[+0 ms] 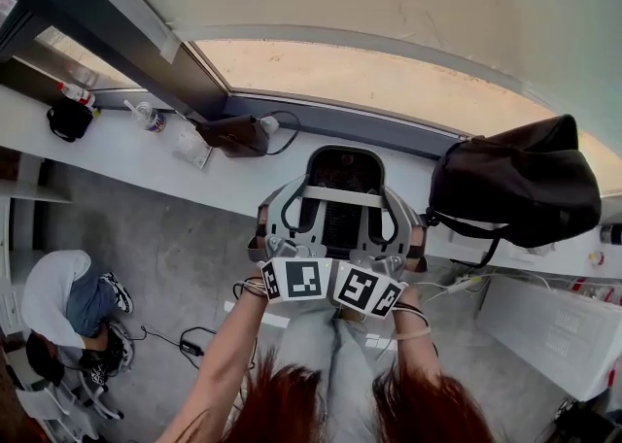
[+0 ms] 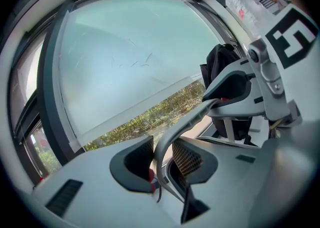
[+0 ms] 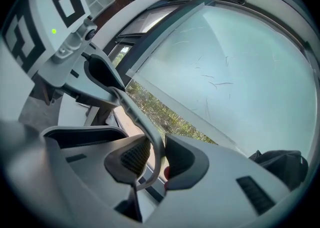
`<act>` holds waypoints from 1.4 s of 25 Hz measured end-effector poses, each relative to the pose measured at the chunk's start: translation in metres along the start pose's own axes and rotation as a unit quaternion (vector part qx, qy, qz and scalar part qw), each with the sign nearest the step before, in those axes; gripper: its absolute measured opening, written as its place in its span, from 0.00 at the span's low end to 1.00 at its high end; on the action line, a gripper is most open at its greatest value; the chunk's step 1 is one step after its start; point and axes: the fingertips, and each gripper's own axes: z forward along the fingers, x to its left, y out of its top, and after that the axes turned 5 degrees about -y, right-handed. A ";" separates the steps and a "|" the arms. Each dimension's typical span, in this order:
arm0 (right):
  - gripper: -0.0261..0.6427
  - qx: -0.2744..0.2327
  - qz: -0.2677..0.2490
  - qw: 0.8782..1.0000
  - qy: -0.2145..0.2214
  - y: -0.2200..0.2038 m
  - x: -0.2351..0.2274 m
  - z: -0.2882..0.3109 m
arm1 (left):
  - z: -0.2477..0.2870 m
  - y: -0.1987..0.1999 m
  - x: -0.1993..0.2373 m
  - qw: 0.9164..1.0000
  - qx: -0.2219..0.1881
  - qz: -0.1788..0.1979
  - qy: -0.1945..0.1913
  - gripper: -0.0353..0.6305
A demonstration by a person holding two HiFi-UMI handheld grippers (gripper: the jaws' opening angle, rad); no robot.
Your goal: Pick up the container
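The container (image 1: 342, 200) is a dark tub with a grey frame and curved grey handles, held up in front of me over the floor in the head view. My left gripper (image 1: 277, 242) is shut on its left handle (image 2: 186, 121); the grey bar runs between the two black pads. My right gripper (image 1: 397, 255) is shut on the right handle (image 3: 141, 124) in the same way. Each gripper view shows the other gripper: the right gripper (image 2: 235, 89) and the left gripper (image 3: 102, 79). The container's body is out of both gripper views.
A white ledge (image 1: 126, 154) runs under a wide window (image 1: 389, 82). On it lie a black bag (image 1: 515, 188), a brown pouch (image 1: 233, 135), a small bottle (image 1: 148, 117) and a black object (image 1: 70, 119). A person (image 1: 68, 300) sits on the floor at the left. Cables (image 1: 190, 344) trail below.
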 end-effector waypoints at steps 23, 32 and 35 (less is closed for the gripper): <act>0.20 -0.070 0.012 0.997 -0.037 0.106 -0.110 -0.134 | -0.130 0.153 0.008 0.997 -0.055 0.017 0.048 0.24; 0.20 -0.103 0.018 0.994 -0.033 0.150 -0.145 -0.174 | -0.177 0.205 0.021 0.995 -0.066 0.019 0.071 0.24; 0.20 -0.105 0.020 0.994 -0.032 0.167 -0.151 -0.181 | -0.189 0.218 0.032 0.995 -0.070 0.018 0.075 0.24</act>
